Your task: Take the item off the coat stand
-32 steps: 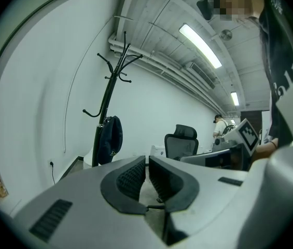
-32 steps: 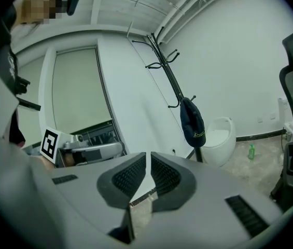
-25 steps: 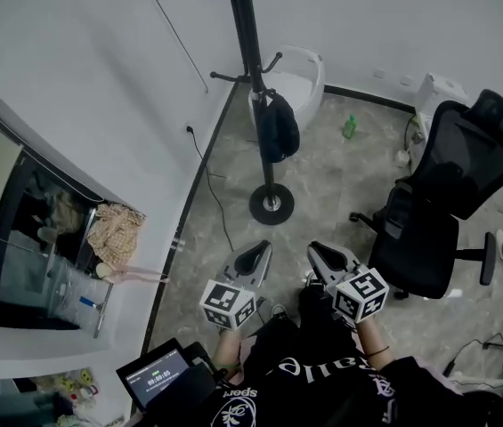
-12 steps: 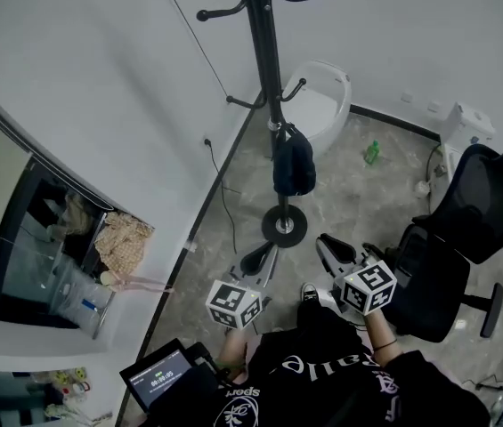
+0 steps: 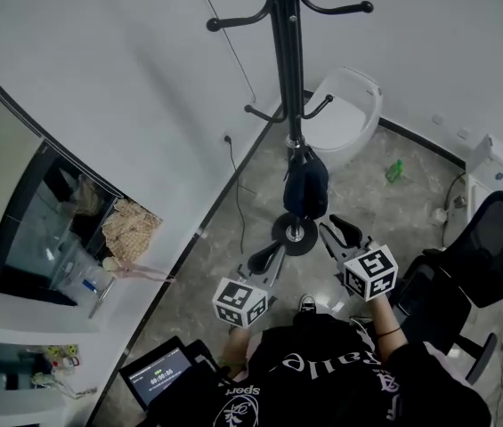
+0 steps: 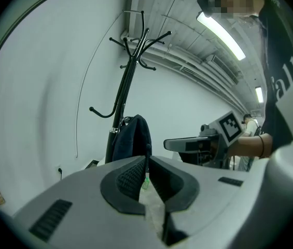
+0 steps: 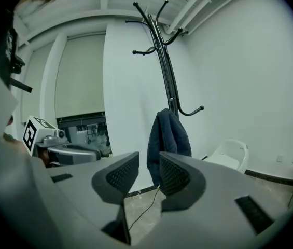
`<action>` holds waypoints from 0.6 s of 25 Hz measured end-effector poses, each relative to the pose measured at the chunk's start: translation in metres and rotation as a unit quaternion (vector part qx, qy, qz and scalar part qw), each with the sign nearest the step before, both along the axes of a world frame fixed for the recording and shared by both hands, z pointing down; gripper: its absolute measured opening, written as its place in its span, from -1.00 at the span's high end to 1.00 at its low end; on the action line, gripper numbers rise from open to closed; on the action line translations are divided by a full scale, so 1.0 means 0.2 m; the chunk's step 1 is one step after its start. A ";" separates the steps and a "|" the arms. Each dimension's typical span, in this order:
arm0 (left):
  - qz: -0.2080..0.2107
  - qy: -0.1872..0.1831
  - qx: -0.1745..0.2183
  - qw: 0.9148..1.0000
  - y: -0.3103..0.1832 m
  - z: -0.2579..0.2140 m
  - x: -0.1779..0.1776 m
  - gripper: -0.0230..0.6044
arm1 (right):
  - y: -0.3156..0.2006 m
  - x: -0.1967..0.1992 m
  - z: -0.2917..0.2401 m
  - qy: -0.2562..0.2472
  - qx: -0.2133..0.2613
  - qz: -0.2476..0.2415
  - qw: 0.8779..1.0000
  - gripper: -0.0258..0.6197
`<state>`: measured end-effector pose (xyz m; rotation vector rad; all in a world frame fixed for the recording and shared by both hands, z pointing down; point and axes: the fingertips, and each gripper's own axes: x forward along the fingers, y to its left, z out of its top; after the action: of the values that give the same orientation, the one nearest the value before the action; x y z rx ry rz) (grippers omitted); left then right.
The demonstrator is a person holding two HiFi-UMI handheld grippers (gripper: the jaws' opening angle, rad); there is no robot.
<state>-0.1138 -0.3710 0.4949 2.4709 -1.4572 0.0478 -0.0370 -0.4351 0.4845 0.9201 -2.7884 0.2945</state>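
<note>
One coat stand (image 5: 288,78), one hanging garment (image 5: 305,185)

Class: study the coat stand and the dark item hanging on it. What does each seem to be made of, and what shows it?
Coat stand: probably metal with a smooth black finish; the pole is thin and rigid, and the hooks are slim and curved. Dark item: soft matte cloth; it droops in loose folds from a hook. The exact fabric cannot be told.

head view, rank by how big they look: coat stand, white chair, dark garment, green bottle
1. coat stand, though its top is nearest the camera, which inflates it
2. white chair
3. dark garment
4. green bottle
</note>
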 end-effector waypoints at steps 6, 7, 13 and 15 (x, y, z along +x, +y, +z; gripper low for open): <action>-0.014 -0.008 -0.015 1.000 -0.07 0.06 -0.01 0.91 | -0.23 -0.09 0.02 0.035 0.025 -0.015 0.999 0.38; -0.014 -0.009 -0.019 1.000 -0.08 0.07 -0.01 0.91 | -0.27 -0.11 0.03 0.041 0.027 -0.016 0.999 0.37; -0.008 -0.013 -0.034 0.999 -0.09 0.13 0.03 0.91 | -0.42 -0.20 0.11 0.084 0.045 -0.013 0.995 0.36; -0.007 -0.014 -0.036 0.999 -0.08 0.13 0.03 0.91 | -0.45 -0.22 0.14 0.086 0.044 -0.009 0.995 0.36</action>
<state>-0.1069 -0.3875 0.5207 2.4114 -1.4576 0.1299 -0.0804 -0.5243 0.5117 0.8922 -2.6674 0.0854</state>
